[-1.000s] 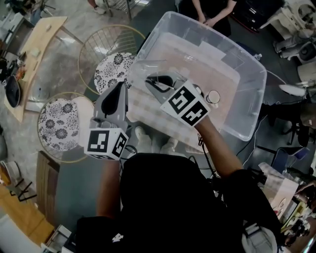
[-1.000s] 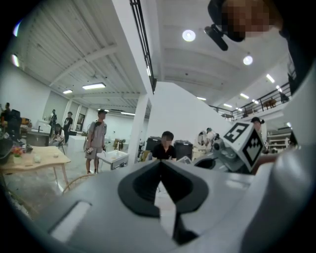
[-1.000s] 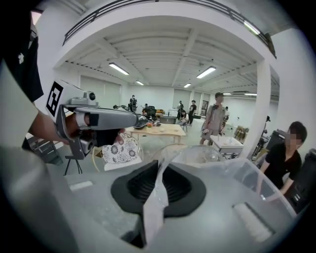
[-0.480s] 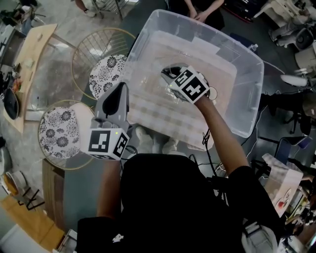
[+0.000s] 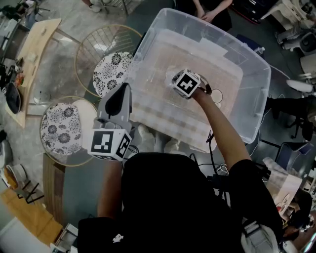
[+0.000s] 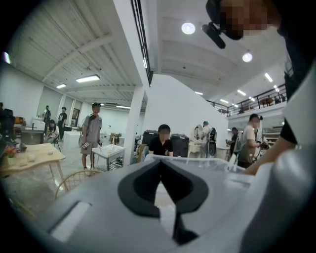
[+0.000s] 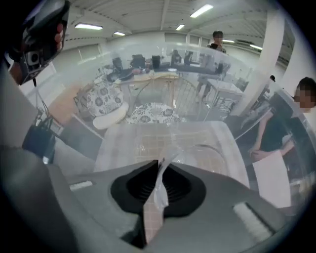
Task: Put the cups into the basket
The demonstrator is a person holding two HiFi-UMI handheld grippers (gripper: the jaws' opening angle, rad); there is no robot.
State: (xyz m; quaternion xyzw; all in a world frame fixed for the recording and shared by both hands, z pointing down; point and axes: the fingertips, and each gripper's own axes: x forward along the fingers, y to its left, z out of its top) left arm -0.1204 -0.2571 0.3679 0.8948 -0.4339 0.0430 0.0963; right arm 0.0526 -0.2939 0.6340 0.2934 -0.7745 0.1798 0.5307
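A big clear plastic bin (image 5: 254,94) serves as the basket. My right gripper (image 5: 177,79) reaches down into its middle, largely hidden under its marker cube. In the right gripper view the right gripper (image 7: 159,170) is shut on the thin rim of a clear plastic cup (image 7: 202,155), which hangs over the bin's floor (image 7: 148,136). A small pale cup (image 5: 215,96) rests in the bin just right of that hand. My left gripper (image 5: 125,90) is outside the bin's near left wall; in its own view the left gripper (image 6: 160,168) is shut and holds nothing.
Two wire-frame stools with floral cushions (image 5: 111,69) (image 5: 61,127) stand left of the bin. A wooden table (image 5: 34,54) lies at far left. People stand beyond the bin's far rim (image 5: 207,10) and around the hall (image 6: 91,133).
My right gripper has carried the clear cup up-view and deeper into the bin, tipping to point downward. The left gripper has stayed beside the bin's left wall.
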